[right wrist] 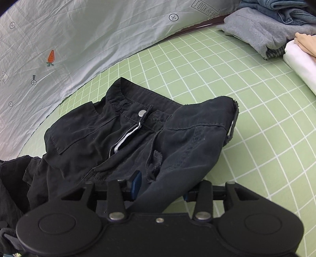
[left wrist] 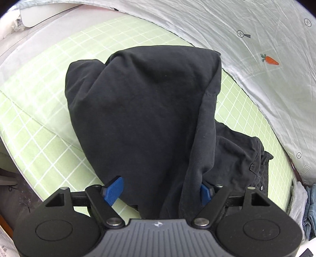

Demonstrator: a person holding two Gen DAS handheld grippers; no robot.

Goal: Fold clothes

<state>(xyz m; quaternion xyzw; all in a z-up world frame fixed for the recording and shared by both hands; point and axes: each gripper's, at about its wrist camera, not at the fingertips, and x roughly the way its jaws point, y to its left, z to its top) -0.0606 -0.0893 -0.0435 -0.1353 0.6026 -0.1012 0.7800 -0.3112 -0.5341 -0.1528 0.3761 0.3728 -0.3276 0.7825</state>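
So the black trousers [right wrist: 122,134] are only partway folded imo; the waistband with its snap button [right wrist: 141,113] and half-open zipper [right wrist: 123,138] lies flat on the green checked bed sheet [right wrist: 227,83], while the leg end is lifted and draped toward the left camera, covering most of that view from about 12 down to 6 o'clock. The left gripper [left wrist: 160,192] has its jaws set fairly wide with a thick bunch of trouser fabric running between them; the blue pad [left wrist: 114,190] at 7 o'clock looks clear of the cloth, so I can't tell if it really pinches. The right gripper [right wrist: 160,187] has a fold of the leg passing between its jaws too, narrower gap, looks like it's holding but the far pad is mostly hidden.

Done pile sits at 1 to 2 o'clock in the right view: grey sweater [right wrist: 254,31], jeans [right wrist: 280,9], something white [right wrist: 300,59]; so this pair looks like one of the later items, and it likely wants the legs laid over and squared up.

Room: plenty of bare sheet from 3 to 5 o'clock on the right side; the carrot-print bedsheet [right wrist: 69,39] hanging as a backdrop boxes in the 9 to 12 o'clock side, just beside the waistband; in the left view the bed edge drops off around 8 o'clock.
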